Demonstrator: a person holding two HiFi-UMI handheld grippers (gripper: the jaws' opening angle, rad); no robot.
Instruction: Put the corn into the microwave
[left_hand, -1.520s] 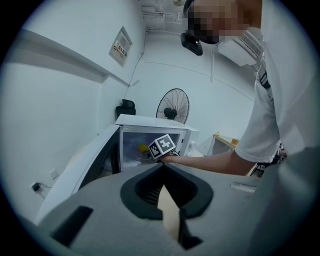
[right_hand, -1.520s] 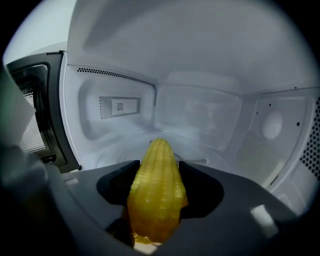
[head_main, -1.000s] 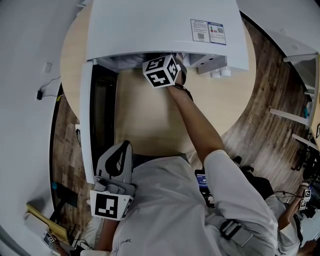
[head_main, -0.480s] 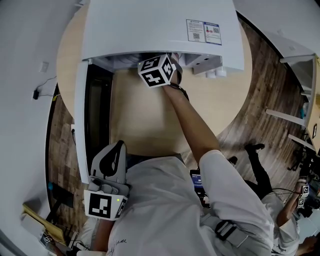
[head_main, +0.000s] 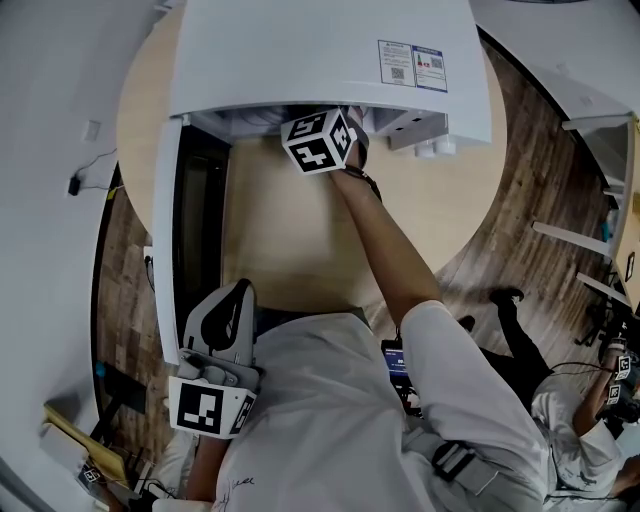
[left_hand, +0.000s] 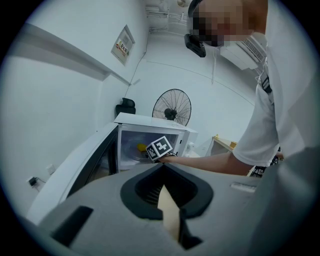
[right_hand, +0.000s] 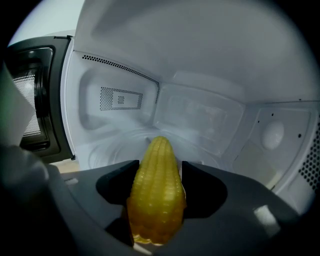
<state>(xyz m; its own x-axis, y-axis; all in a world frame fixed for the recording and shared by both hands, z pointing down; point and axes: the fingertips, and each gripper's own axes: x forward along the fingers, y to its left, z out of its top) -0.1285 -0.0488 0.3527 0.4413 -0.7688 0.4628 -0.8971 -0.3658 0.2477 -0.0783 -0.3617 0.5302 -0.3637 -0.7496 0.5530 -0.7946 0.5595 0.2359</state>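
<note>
A yellow corn cob (right_hand: 157, 192) stands lengthwise between the dark jaws of my right gripper (right_hand: 159, 172), which is shut on it. The cob's tip points at the glass turntable (right_hand: 120, 145) inside the white microwave (head_main: 320, 60). From the head view, the right gripper (head_main: 320, 140) reaches in under the microwave's top, so its jaws are hidden and only its marker cube shows. The microwave door (head_main: 190, 220) is swung open to the left. My left gripper (head_main: 232, 325) hangs low by the person's body, shut and empty. In the left gripper view the corn (left_hand: 141, 147) shows as a yellow spot inside the cavity.
The microwave sits on a round light-wood table (head_main: 290, 240) over a dark plank floor. A standing fan (left_hand: 172, 107) is behind the microwave. Another person (head_main: 585, 450) is at the lower right. The cavity's walls close in around the right gripper.
</note>
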